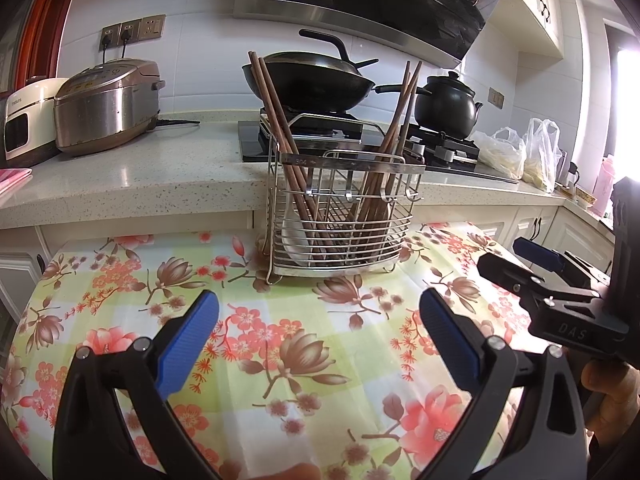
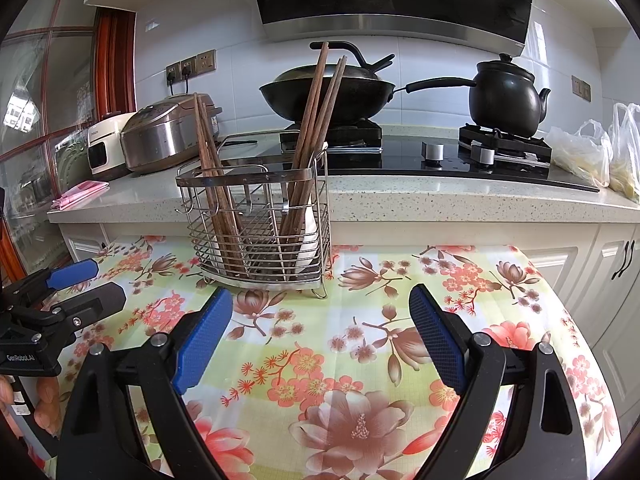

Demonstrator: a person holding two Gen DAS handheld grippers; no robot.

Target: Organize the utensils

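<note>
A steel wire utensil caddy (image 1: 340, 236) (image 2: 256, 236) stands at the far edge of a floral-cloth table (image 1: 280, 360) (image 2: 340, 360). Brown wooden chopsticks lean in its left compartment (image 1: 280, 136) (image 2: 212, 168) and its right compartment (image 1: 396, 136) (image 2: 316, 128). A white spoon (image 1: 294, 236) (image 2: 310, 236) sits low inside. My left gripper (image 1: 319, 316) is open and empty, short of the caddy. My right gripper (image 2: 321, 312) is open and empty, just in front of the caddy; it also shows at the right of the left wrist view (image 1: 516, 256).
Behind the table runs a stone counter (image 1: 160, 176) (image 2: 440, 196) with a rice cooker (image 1: 108, 112) (image 2: 164, 140), a wok (image 1: 308, 80) (image 2: 332, 96), a black pot (image 1: 446, 108) (image 2: 506, 96) and plastic bags (image 1: 520, 152) (image 2: 592, 152).
</note>
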